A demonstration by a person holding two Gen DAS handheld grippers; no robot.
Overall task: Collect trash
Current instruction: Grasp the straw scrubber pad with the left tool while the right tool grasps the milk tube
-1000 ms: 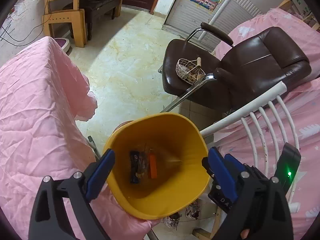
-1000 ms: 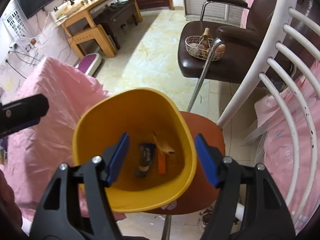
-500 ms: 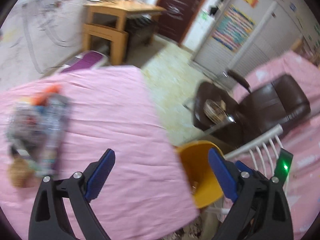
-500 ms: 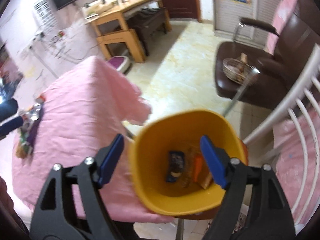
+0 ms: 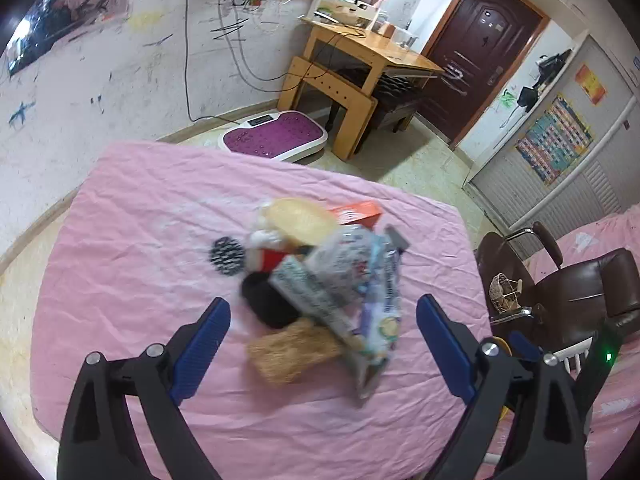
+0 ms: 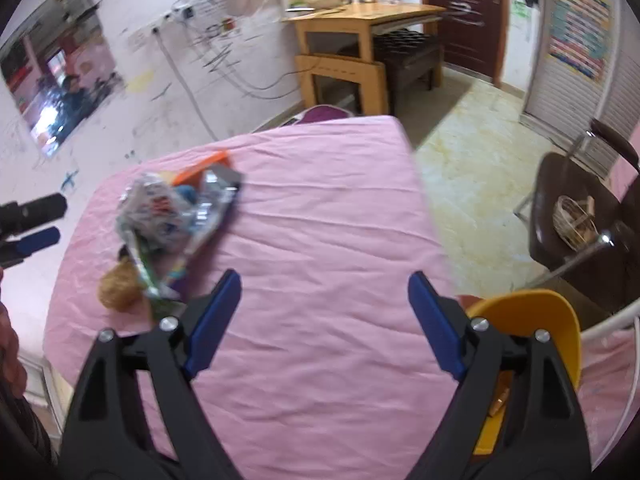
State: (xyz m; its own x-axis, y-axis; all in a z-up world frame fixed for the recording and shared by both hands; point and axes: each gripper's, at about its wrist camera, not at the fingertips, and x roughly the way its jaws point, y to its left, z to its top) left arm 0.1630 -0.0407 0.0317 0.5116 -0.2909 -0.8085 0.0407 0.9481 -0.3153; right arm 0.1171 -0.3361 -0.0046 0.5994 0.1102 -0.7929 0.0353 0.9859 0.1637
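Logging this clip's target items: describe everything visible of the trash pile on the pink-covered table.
The loose pile of mixed trash lies near the middle of the table's wrinkled pink cloth. Crinkled silvery printed wrappers top it, overlapping an orange box, a pale yellow round piece, something black, and a straw-coloured clump at the near edge. A black-and-white dotted disc lies just beside it. It is motion-blurred. No tongs touch it.

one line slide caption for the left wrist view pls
Open left gripper above a trash pile on the pink tablecloth.

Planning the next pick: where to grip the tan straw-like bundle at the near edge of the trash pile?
Probably across the short width of the tan straw-like bundle, at its near-left end. That end lies bare on the pink cloth; wrappers cover its far-right corner. Come from above.
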